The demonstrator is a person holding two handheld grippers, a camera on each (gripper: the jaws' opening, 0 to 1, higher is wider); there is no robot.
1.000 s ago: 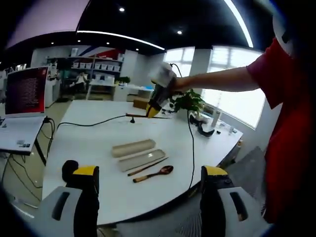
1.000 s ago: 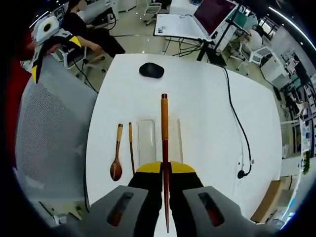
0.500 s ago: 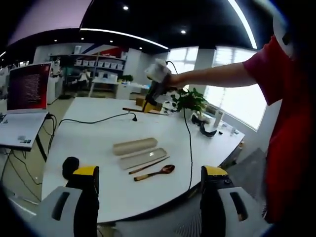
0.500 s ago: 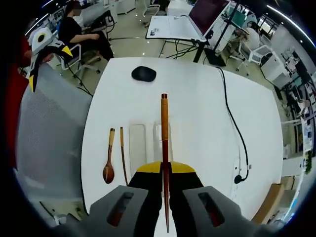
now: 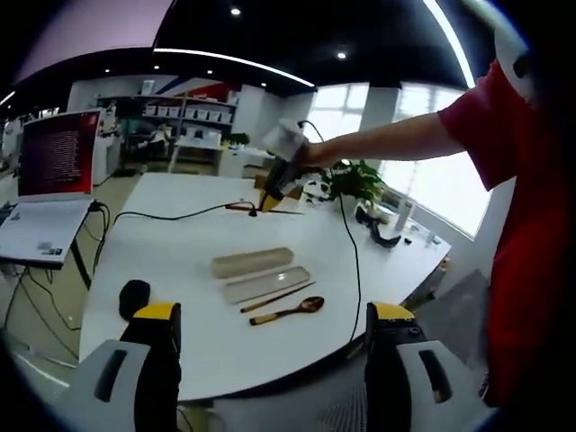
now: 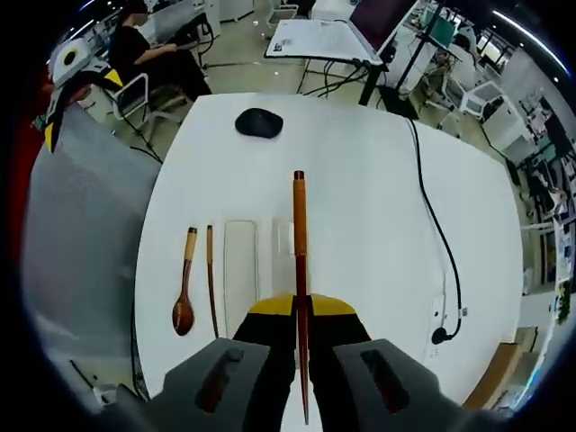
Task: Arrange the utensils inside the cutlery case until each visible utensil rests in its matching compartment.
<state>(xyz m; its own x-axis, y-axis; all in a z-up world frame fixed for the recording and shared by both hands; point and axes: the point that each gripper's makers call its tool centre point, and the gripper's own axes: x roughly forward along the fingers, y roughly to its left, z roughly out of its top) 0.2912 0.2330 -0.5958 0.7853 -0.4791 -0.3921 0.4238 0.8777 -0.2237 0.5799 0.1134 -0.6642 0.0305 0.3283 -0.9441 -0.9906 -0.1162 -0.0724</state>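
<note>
Chopstick (image 6: pixel 299 243) above white table (image 6: pixel 378 225)

The left grey two-jaw gripper with yellow-capped black tips (image 5: pixel 270 319) is held low, its jaws standing wide apart with nothing between them. In the right gripper view the same tool (image 6: pixel 70 85) appears at the upper left, grasped by a hand.

The right grey two-jaw gripper with yellow-capped black tips (image 6: pixel 300 308) has its jaws pressed together on a slim reddish-brown wooden chopstick (image 6: pixel 299 243), which runs straight forward along the jaw line, its paler end farthest from the jaws. In the left gripper view this tool (image 5: pixel 279 175) is raised and tipped downward, carried by a hand on a bare forearm (image 5: pixel 387 144) extended horizontally from a red short sleeve (image 5: pixel 490 103).
</note>
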